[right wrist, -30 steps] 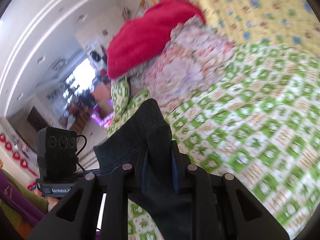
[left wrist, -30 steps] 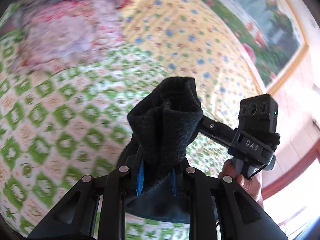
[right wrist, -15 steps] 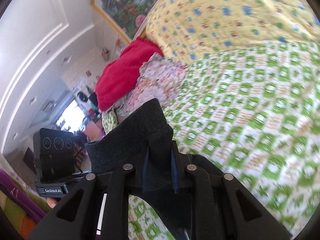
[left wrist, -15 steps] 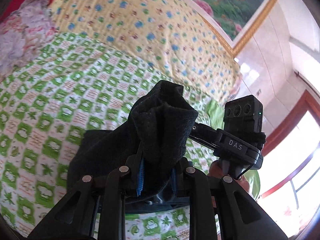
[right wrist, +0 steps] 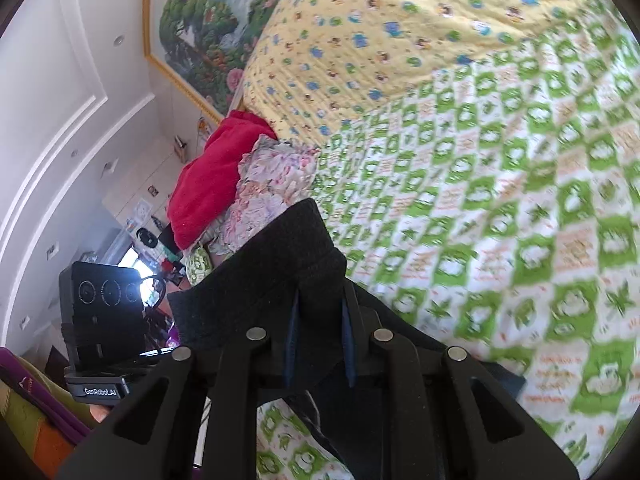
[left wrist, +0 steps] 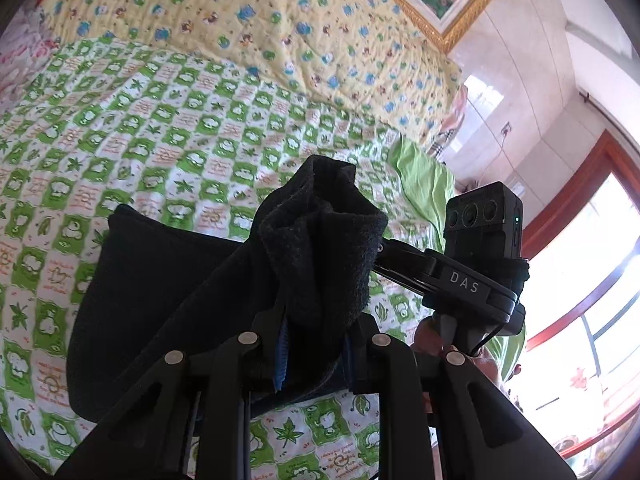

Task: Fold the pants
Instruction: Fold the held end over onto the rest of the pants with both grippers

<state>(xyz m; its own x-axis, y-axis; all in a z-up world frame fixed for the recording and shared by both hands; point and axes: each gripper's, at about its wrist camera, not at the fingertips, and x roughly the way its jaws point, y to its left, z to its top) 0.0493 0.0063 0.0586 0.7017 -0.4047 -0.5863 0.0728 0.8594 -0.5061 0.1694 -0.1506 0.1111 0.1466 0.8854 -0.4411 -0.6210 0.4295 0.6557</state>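
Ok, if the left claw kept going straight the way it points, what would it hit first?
Probably the green checked bedspread. The left claw is shut on the dark pants, which bunch up ahead of it; beyond them lies only the bedspread, though depth is unclear.

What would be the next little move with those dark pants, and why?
Probably carry the held edge forward and lower it onto the bedspread. The left gripper and right gripper each pinch a bunched edge of the pants, lifted, while the rest already lies on the bed below, so laying the edge down would finish a fold.
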